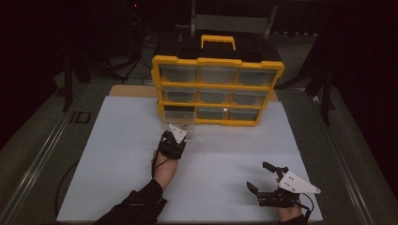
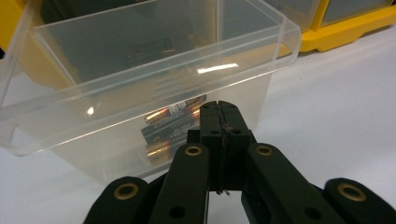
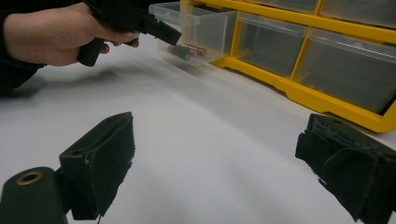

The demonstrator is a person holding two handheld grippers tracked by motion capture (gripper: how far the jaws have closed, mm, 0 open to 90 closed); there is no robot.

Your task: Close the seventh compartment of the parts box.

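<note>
A clear plastic drawer [image 2: 140, 56] stands pulled out from the bottom left slot of a yellow organizer [image 1: 218, 62]. Several batteries [image 2: 173, 122] lie on its floor. My left gripper [image 2: 219, 106] is shut, jaws pressed together with nothing between them, and its tips are right at the drawer's front wall. In the high view the left gripper [image 1: 175, 130] is just in front of that drawer [image 1: 179, 121]. My right gripper [image 1: 257, 176] rests open near the table's front right, well clear of the organizer. In the right gripper view its jaws [image 3: 219, 163] stand wide apart over bare white board.
The organizer has three rows of clear drawers [image 1: 217, 74] and a yellow carry handle [image 1: 218, 41]. It stands at the far side of a white board [image 1: 117, 154]. Dark floor and stands surround the table.
</note>
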